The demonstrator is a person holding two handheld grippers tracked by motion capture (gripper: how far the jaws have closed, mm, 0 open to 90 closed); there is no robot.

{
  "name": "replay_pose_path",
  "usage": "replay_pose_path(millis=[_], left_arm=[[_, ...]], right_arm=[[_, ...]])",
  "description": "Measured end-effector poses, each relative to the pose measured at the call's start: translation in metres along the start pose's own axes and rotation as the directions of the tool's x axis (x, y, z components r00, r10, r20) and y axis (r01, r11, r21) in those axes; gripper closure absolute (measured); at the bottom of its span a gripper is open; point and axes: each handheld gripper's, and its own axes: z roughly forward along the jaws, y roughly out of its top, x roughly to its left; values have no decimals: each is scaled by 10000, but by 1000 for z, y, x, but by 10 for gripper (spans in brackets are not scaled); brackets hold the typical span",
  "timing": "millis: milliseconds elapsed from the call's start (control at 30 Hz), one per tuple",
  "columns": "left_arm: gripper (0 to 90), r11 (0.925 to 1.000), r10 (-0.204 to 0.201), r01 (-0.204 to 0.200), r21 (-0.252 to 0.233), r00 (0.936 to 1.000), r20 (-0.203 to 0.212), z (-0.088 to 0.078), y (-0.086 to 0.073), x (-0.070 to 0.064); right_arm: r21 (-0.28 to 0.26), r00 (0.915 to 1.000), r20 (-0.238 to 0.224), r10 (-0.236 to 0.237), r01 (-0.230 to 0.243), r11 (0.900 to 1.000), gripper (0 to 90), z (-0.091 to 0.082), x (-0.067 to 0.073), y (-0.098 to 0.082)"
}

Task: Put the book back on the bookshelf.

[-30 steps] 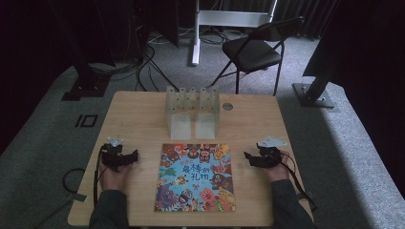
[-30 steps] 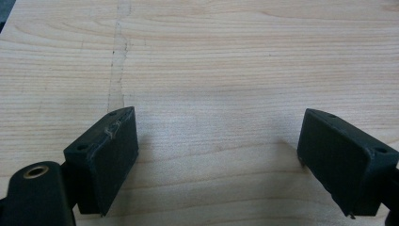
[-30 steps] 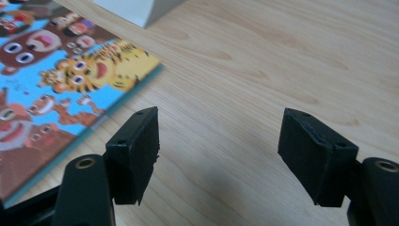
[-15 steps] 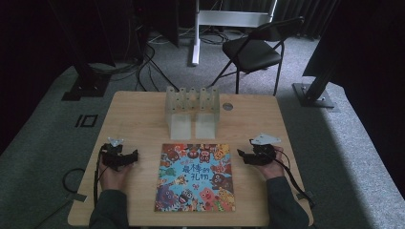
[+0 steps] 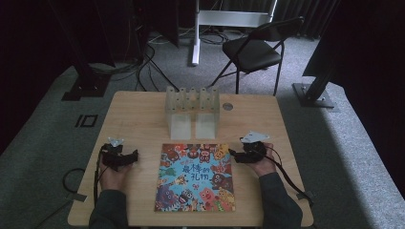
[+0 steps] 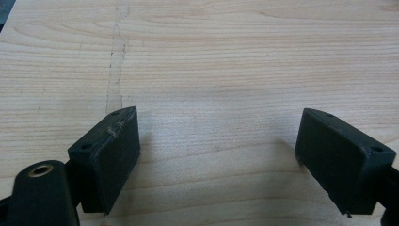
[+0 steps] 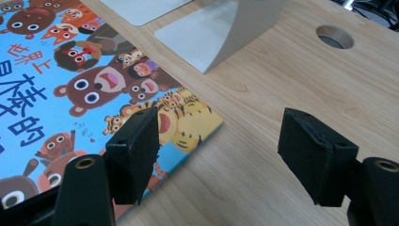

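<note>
Both the left gripper point(image 5: 136, 153) and right gripper point(image 5: 231, 152) had their jaws released, flanking the picture book point(image 5: 196, 177) on the table point(image 5: 138, 109).

book point(image 5: 196, 177): blue cover, cartoon animals | table point(image 5: 138, 119): pale wood grain | jaws: black

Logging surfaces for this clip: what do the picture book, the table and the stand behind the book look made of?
Picture book: printed card or paper cover, smooth with a slight sheen, going by its thin edge and colour artwork.
Table: pale wood or wood veneer, matt, with visible grain lines.
Stand: probably translucent plastic or acrylic, frosted-looking; metal is possible, since its feet look grey.
</note>
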Motion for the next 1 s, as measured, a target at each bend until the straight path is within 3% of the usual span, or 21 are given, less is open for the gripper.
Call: replay_pose_path(millis=[133,200,333,467,700,900,1000], left_arm=[[154,9999,133,-133,-20,9998,139,0,0,-1],[153,9984,554,-559,81,9970,546,-2,0,-4],[152,9957,922,-927,6,9915,918,-1,0,-8],[152,9954,961,-961,-42,9909,948,-1,-1,-7],[152,9953,968,-969,-35,9907,952,-1,-1,-7],[156,9959,909,-908,-58,9920,871,-2,-1,-9],[233,9951,983,-990,18,9898,1034,-5,-1,-12]], right_arm=[[4,9997,-225,-39,39,10000,293,5,2,4],[-10,9995,-301,-83,83,10000,290,8,3,7],[-174,9988,-472,-100,92,9998,278,10,6,13],[-40,9981,-586,-163,161,9999,262,16,7,17],[-60,9947,-1018,173,-180,9998,247,32,9,19],[382,9932,-1049,513,-475,9981,251,49,6,12],[461,9912,-1133,688,-640,9969,251,55,5,10]])
